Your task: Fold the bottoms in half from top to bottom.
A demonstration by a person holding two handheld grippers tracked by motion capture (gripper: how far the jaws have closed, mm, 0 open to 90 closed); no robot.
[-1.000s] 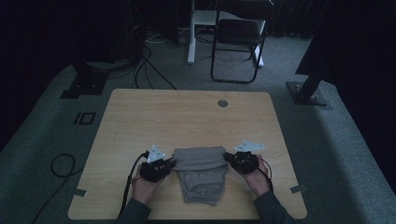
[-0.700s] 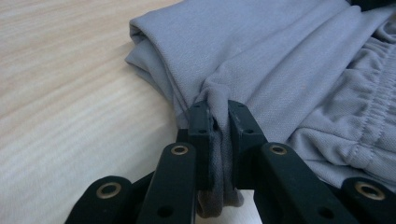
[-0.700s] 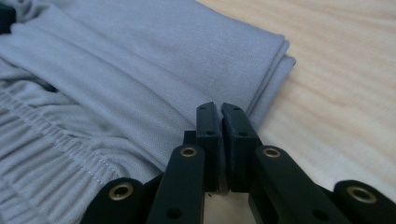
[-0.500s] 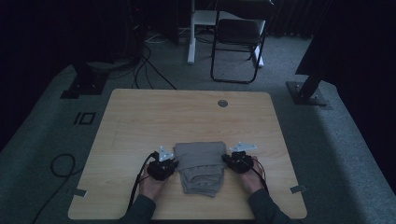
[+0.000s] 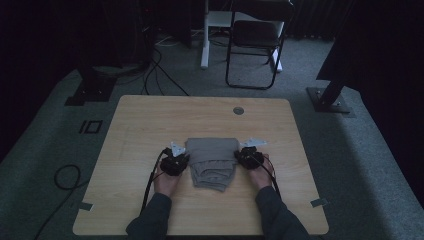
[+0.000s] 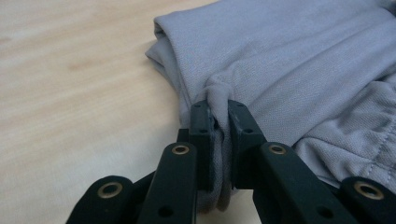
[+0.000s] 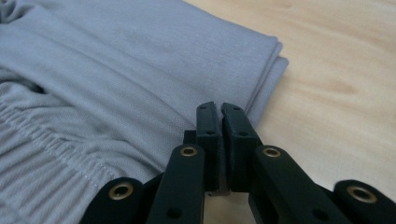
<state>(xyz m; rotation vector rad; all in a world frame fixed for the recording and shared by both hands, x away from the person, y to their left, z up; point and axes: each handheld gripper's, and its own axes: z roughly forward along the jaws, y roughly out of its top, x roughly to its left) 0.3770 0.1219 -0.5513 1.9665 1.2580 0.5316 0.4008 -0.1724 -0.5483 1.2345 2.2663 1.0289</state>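
A grey garment (image 5: 212,150) with an elastic waistband lies folded on the wooden table (image 5: 150,125), near the person's side. My left gripper (image 5: 176,159) is at its left edge. In the left gripper view the gripper (image 6: 219,109) is shut on a bunched fold of the garment (image 6: 303,60). My right gripper (image 5: 247,156) is at the garment's right edge. In the right gripper view it (image 7: 219,109) is shut, with a thin layer of the garment (image 7: 116,60) pinched between its jaws. Both grippers sit low, close to the tabletop.
A round cable port (image 5: 238,110) sits near the table's far edge. A black chair (image 5: 255,45) and a white desk leg (image 5: 205,45) stand on the carpet beyond. Dark stand bases (image 5: 330,102) flank the table, and cables (image 5: 65,175) lie on the floor at left.
Both grippers have moved away from the person and slightly toward each other, carrying the cloth. The garment's far edge now lies farther up the table.
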